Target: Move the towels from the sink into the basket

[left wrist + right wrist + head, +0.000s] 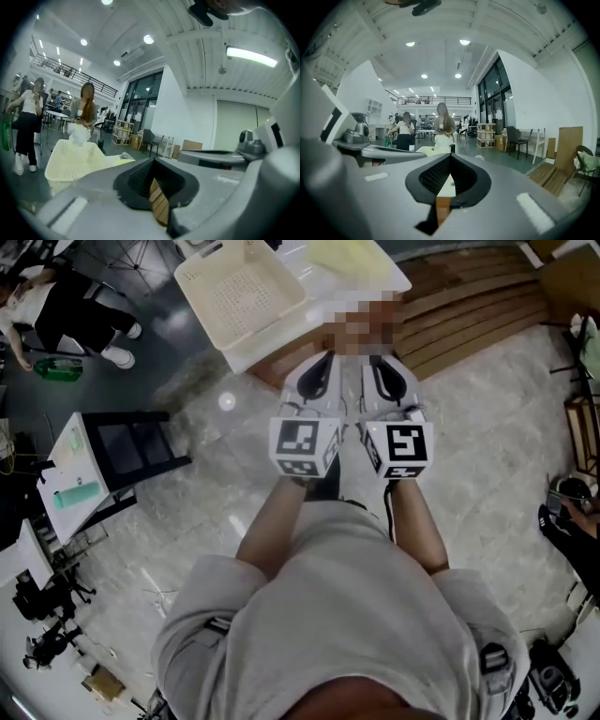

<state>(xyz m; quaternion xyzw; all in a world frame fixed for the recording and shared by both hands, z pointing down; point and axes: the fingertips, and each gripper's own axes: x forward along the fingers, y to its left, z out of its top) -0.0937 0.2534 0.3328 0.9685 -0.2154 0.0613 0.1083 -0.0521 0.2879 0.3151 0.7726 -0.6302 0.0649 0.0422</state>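
A cream perforated basket (242,296) stands on a white unit (309,287) ahead of me, and it also shows in the left gripper view as the basket (75,159). A pale yellow towel (349,257) lies on the white top to the basket's right. I cannot make out a sink. My left gripper (319,373) and right gripper (384,376) are held side by side at chest height, short of the unit. Both point toward it, shut and holding nothing. The left gripper (157,180) and right gripper (449,171) each show their pads meeting.
Wooden planks (478,306) lie on the floor to the right of the unit. A black chair (127,442) and a white table (66,484) stand at the left. A person (56,306) stands far left, and others sit in the hall behind.
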